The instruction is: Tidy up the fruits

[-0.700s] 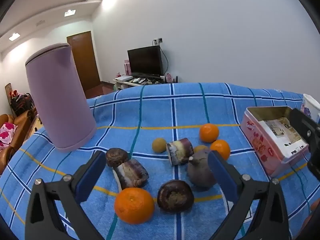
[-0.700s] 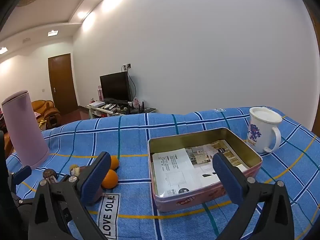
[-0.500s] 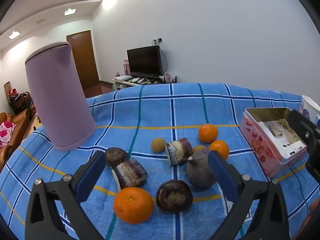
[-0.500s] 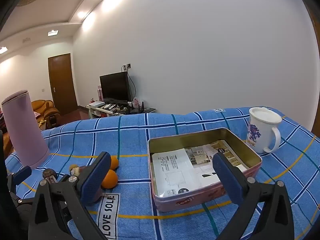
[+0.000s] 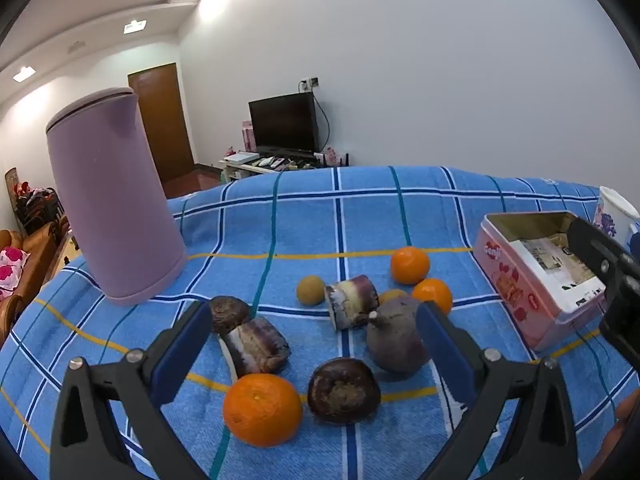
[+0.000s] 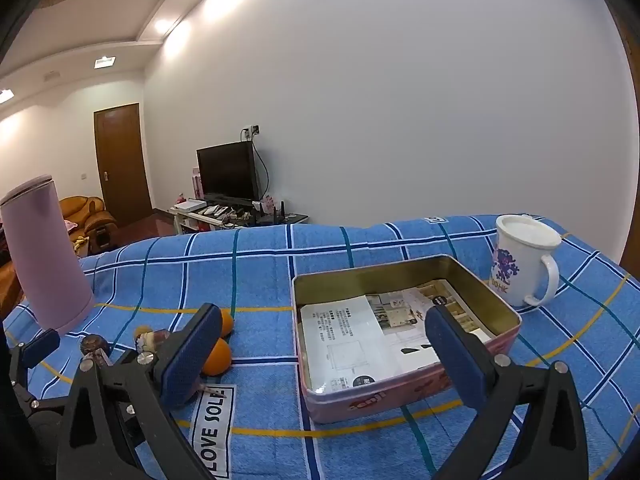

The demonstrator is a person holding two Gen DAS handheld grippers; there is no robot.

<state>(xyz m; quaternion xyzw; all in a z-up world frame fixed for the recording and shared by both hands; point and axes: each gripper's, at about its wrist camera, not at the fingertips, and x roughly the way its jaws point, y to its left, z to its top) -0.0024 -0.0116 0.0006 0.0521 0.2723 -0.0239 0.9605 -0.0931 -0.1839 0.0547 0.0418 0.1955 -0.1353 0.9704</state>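
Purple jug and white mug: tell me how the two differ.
The purple jug is tall, plain and closed by a lid; the white mug is short, open-topped and printed with a purple flower. The mug shows a loop handle, while no handle shows on the jug. The jug stands beyond the fruit, the mug beside the pink tin. Both stand upright on the blue checked cloth.

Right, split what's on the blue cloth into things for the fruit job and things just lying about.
For the job:
oranges
dark round fruits
small tan fruits
cut purple pieces
pink tin

Lying about:
lilac kettle
white mug
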